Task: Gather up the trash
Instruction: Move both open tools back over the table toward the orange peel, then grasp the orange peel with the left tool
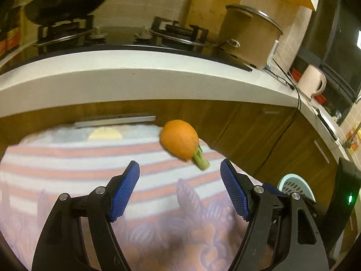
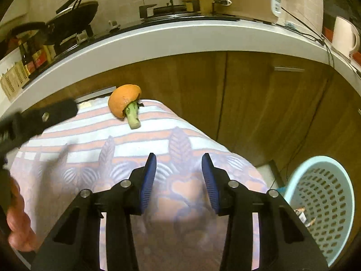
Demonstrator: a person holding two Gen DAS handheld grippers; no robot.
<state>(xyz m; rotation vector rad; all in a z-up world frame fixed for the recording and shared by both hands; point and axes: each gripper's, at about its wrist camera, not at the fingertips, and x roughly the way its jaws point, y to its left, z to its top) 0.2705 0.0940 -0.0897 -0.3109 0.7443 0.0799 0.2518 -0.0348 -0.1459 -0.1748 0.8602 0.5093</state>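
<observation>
An orange peel [image 1: 179,139] with a green vegetable stalk [image 1: 200,160] against it lies at the far edge of a striped, leaf-patterned cloth [image 1: 67,162]. My left gripper [image 1: 179,169] is open and empty, just short of the stalk. In the right wrist view the peel [image 2: 123,100] and stalk [image 2: 133,117] lie farther off, up and to the left. My right gripper [image 2: 178,162] is open and empty over the cloth [image 2: 180,124]. The left gripper's body [image 2: 45,115] shows at the left. A pale blue perforated basket [image 2: 325,203] stands low at the right, with small scraps inside.
A white counter edge [image 1: 135,76] with a gas hob [image 1: 176,33], a wok [image 1: 67,2], a large pot [image 1: 250,36] and a white kettle [image 1: 312,81] runs behind the cloth. Brown cabinet doors [image 2: 248,103] are below it. The basket rim [image 1: 295,185] shows right of my left gripper.
</observation>
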